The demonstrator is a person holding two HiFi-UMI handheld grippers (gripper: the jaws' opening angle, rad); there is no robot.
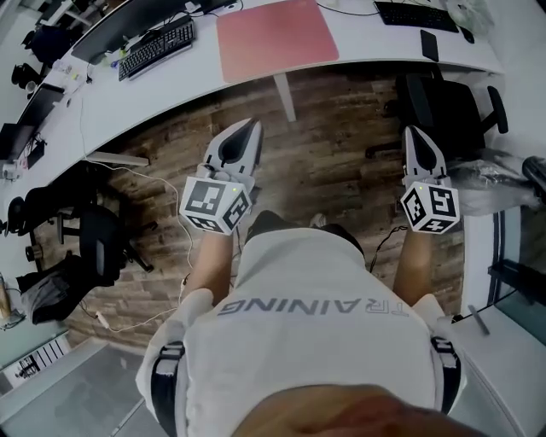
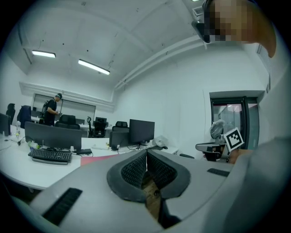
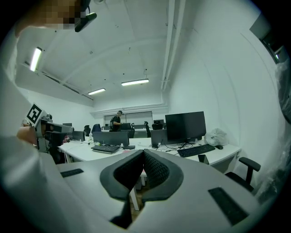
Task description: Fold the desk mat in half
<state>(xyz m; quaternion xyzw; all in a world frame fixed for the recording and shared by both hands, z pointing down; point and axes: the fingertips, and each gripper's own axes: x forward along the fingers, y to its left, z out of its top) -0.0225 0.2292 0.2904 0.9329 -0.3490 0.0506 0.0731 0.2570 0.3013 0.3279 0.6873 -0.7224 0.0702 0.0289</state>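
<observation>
Both grippers are empty, jaws fully together. Left gripper [image 1: 247,130] and right gripper [image 1: 416,135] hang over the wood floor [image 1: 341,128], short of the desk [image 1: 171,90] and not touching it. Mat [image 1: 277,38] lies flat and unfolded on the desk, against its front edge, between left keyboard [image 1: 158,47] and right keyboard [image 1: 415,15]. Left gripper is out in front of the mat's left front corner. Right gripper is well off past the mat's right edge, beside a black chair [image 1: 444,107].
</observation>
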